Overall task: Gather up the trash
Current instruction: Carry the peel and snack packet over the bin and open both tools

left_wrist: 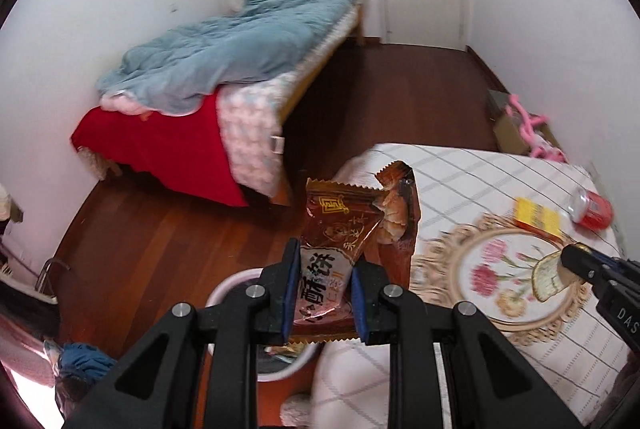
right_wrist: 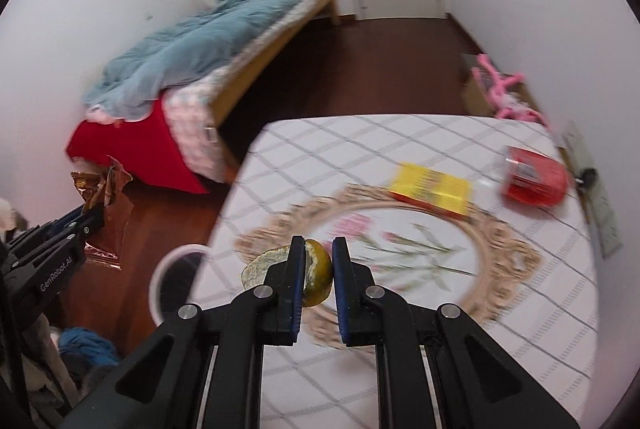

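In the left wrist view my left gripper (left_wrist: 325,261) is shut on a brown snack wrapper (left_wrist: 352,225) with a torn top, held up beside the table's corner. Straight below it on the floor stands a pink-rimmed bin (left_wrist: 228,287). My right gripper (right_wrist: 319,241) is shut on a piece of yellow-green fruit peel (right_wrist: 318,281), above the table's floral mat (right_wrist: 500,257). Each view catches the other hand. The right gripper (left_wrist: 568,259) with the peel (left_wrist: 550,277) is at the right edge. The left gripper (right_wrist: 94,215) with the wrapper (right_wrist: 114,213) is at the left, above the bin (right_wrist: 158,277).
On the white checked tablecloth (right_wrist: 320,149) lie a yellow box (right_wrist: 432,189) and a red can (right_wrist: 536,177) on its side. A bed (left_wrist: 224,57) with a blue quilt and a red blanket stands across the wooden floor. A pink toy (right_wrist: 504,85) sits on a cardboard box by the wall.
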### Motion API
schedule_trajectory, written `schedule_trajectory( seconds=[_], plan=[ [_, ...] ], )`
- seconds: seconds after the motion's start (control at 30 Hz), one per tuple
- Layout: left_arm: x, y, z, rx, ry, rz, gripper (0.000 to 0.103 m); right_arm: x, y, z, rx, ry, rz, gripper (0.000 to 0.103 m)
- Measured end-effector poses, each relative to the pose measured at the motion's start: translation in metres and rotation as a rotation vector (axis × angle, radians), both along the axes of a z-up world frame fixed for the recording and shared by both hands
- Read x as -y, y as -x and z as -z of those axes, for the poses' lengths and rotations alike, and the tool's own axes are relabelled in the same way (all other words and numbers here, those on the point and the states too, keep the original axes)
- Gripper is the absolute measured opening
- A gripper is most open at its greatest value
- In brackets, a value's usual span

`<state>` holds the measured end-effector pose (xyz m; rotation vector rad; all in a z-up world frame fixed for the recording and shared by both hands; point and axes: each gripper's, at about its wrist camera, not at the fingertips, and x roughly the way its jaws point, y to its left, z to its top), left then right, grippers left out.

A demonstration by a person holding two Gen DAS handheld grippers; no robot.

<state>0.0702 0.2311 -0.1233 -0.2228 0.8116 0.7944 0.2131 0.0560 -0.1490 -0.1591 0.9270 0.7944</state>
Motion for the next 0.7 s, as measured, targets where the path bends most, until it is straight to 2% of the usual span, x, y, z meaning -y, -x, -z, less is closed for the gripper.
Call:
schedule_trajectory(
  seconds=[0.13, 0.23, 0.47, 0.5, 0.57, 0.6, 0.7],
  plan=[
    [-0.035, 0.024, 0.008, -0.022, -0.006, -0.068, 0.019, -0.059, 0.018, 0.007, -0.055, -0.031, -0.082, 0.014],
    [-0.068, 0.043, 0.026, -0.039, 0.026, -0.127, 0.019, -0.100, 0.032, 0.020, -0.092, -0.028, -0.137, 0.014],
    [-0.153, 0.071, 0.104, -0.084, 0.223, -0.224, 0.020, -0.206, 0.068, 0.080, -0.185, 0.081, -0.275, 0.014],
    [-0.170, 0.074, 0.122, -0.095, 0.263, -0.231, 0.020, -0.221, 0.072, 0.092, -0.191, 0.109, -0.292, 0.014],
    [-0.187, 0.077, 0.141, -0.106, 0.307, -0.240, 0.020, -0.245, 0.076, 0.114, -0.208, 0.160, -0.319, 0.014],
    [-0.198, 0.079, 0.154, -0.110, 0.336, -0.244, 0.024, -0.257, 0.078, 0.126, -0.216, 0.186, -0.329, 0.014],
    [-0.227, 0.084, 0.185, -0.124, 0.422, -0.250, 0.025, -0.287, 0.080, 0.159, -0.243, 0.252, -0.350, 0.014]
  ],
)
